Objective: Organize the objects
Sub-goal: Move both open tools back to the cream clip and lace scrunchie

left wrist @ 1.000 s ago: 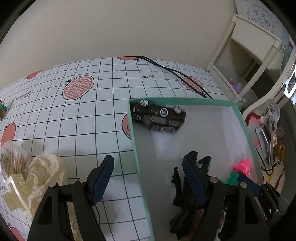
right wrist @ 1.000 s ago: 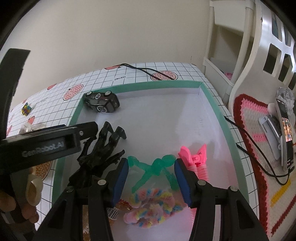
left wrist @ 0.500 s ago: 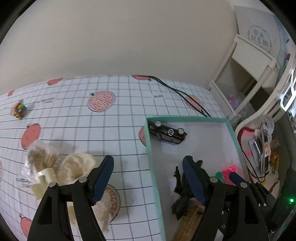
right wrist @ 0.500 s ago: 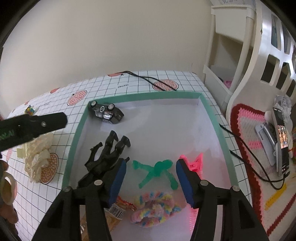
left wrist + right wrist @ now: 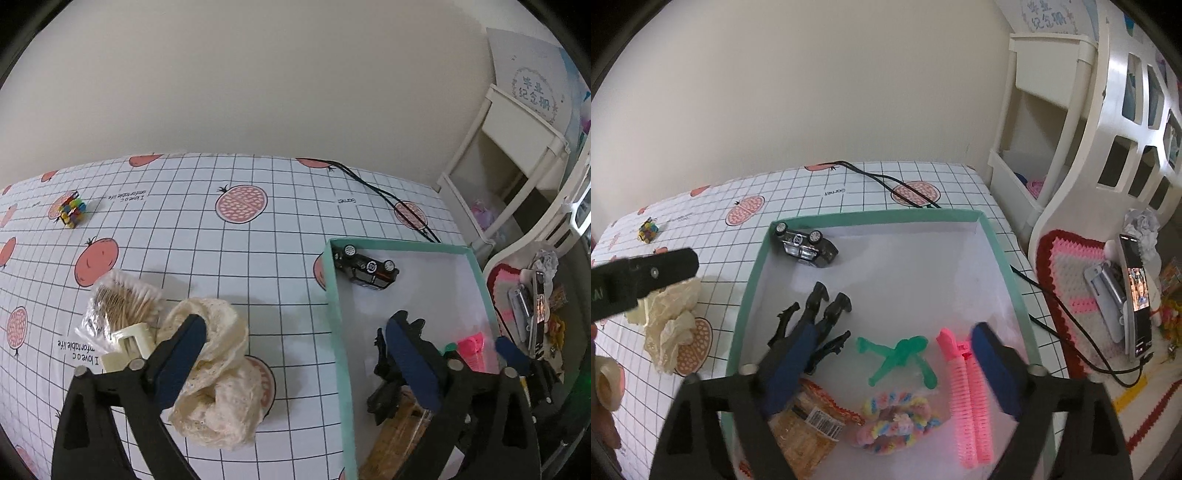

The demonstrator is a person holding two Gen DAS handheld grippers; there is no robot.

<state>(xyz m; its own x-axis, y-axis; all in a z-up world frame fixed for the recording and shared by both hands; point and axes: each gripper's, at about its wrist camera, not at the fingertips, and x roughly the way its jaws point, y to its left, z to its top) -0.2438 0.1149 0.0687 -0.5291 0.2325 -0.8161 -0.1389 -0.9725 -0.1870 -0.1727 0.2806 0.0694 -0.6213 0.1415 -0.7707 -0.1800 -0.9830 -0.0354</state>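
Through my right wrist camera, the right hand-held gripper (image 5: pixel 890 373) hangs over the near end of the green-rimmed box (image 5: pixel 759 273), fingers spread wide with nothing between them. Beneath it lie a snack packet (image 5: pixel 809 424), a pastel scrunchie (image 5: pixel 897 417) and a pink hair clip (image 5: pixel 967 398). A little further in are a green clip (image 5: pixel 901 354) and a black claw clip (image 5: pixel 812 317), partly hidden by my left finger. A black toy car (image 5: pixel 809 249) lies tipped on its side in the far left corner of the box.

Through my left wrist camera, the left hand-held gripper (image 5: pixel 295 362) is likewise wide open and empty, straddling the box's left wall. Its left finger (image 5: pixel 181 358) sits in front of a cream lace scrunchie (image 5: pixel 218 369) that rests on the gridded, fruit-printed surface (image 5: pixel 207 258) just outside the box; I cannot tell whether the finger touches it. Just beside the scrunchie are a pale clip (image 5: pixel 127 345) and a bag of cotton swabs (image 5: pixel 118 302). Well beyond, near the far left edge, sits a small multicoloured cube (image 5: pixel 72 210). A black cable (image 5: pixel 380 192) runs across the far right corner of the surface.
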